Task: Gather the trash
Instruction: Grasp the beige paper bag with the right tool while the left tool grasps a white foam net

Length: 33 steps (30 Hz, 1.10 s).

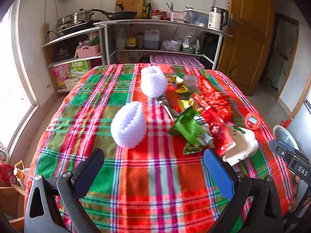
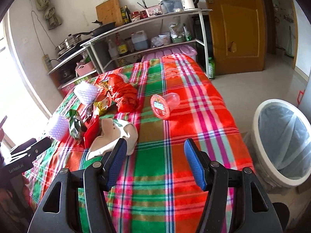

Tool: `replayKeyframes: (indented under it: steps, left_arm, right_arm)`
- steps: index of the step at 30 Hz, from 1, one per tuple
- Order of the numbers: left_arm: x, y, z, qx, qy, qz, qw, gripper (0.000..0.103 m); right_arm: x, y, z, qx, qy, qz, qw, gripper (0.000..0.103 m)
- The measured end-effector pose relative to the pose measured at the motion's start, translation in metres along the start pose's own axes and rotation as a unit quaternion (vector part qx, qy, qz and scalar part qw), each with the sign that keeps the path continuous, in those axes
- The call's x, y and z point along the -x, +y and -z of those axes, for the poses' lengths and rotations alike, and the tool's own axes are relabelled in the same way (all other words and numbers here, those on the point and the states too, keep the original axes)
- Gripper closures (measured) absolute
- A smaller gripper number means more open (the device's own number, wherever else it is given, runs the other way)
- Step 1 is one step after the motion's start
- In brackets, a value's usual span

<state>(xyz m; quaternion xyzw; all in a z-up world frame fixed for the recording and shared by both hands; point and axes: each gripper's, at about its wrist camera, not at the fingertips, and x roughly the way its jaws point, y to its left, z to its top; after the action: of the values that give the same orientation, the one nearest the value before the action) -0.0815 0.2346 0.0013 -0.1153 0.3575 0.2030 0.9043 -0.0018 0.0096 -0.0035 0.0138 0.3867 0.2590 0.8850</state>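
Trash lies on a plaid tablecloth (image 1: 147, 174): two white foam fruit nets (image 1: 129, 125) (image 1: 153, 81), a green wrapper (image 1: 187, 126), red wrappers (image 1: 215, 99), gold foil (image 1: 178, 83), a white paper bag (image 1: 241, 145) and a clear cup with a red lid (image 2: 163, 104). My left gripper (image 1: 153, 159) is open and empty, just short of the near foam net. My right gripper (image 2: 155, 149) is open and empty, its left finger beside the white bag (image 2: 114, 134). A white bin (image 2: 281, 143) with a clear liner stands on the floor at the right.
A metal shelf unit (image 1: 159, 23) with pans, bottles and a kettle stands behind the table. A wooden door (image 2: 235, 25) is at the back right. A window is on the left. A green bottle (image 2: 211, 68) stands on the floor by the shelf.
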Motion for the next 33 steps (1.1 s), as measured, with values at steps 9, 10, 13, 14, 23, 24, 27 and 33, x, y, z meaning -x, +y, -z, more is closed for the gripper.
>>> replayKeyframes:
  steps: [9,10,13,14,23,24,27,33]
  left_arm:
    - [-0.022,0.04,-0.01,0.034,0.009,0.001,0.9994,0.0]
    - [-0.025,0.043,-0.011,0.036,0.01,-0.001,0.9993,0.0]
    - [-0.036,0.05,-0.018,0.04,0.015,-0.008,0.9991,0.0]
    - [-0.04,0.051,-0.02,0.037,0.015,-0.01,0.9991,0.0]
    - [-0.068,0.05,-0.023,0.037,0.051,0.014,0.9979,0.02]
    - [-0.068,0.049,-0.023,0.036,0.053,0.013,0.9979,0.025]
    - [-0.068,0.046,-0.023,0.027,0.055,0.013,0.998,0.035]
    - [-0.068,0.041,-0.021,0.014,0.056,0.019,0.9981,0.061]
  right_arm:
    - [-0.044,0.035,-0.014,0.037,0.051,-0.023,0.998,0.041]
    - [-0.046,0.037,-0.015,0.042,0.053,-0.02,0.998,0.041]
    - [-0.06,0.04,-0.019,0.039,0.068,-0.022,0.997,0.041]
    - [-0.063,0.039,-0.02,0.036,0.073,-0.024,0.996,0.041]
    - [-0.082,0.04,-0.018,0.031,0.096,-0.026,0.995,0.057]
    - [-0.082,0.04,-0.018,0.031,0.096,-0.03,0.994,0.059]
    - [-0.081,0.042,-0.018,0.032,0.091,-0.031,0.995,0.061]
    - [-0.075,0.037,-0.018,0.021,0.081,-0.038,0.996,0.067]
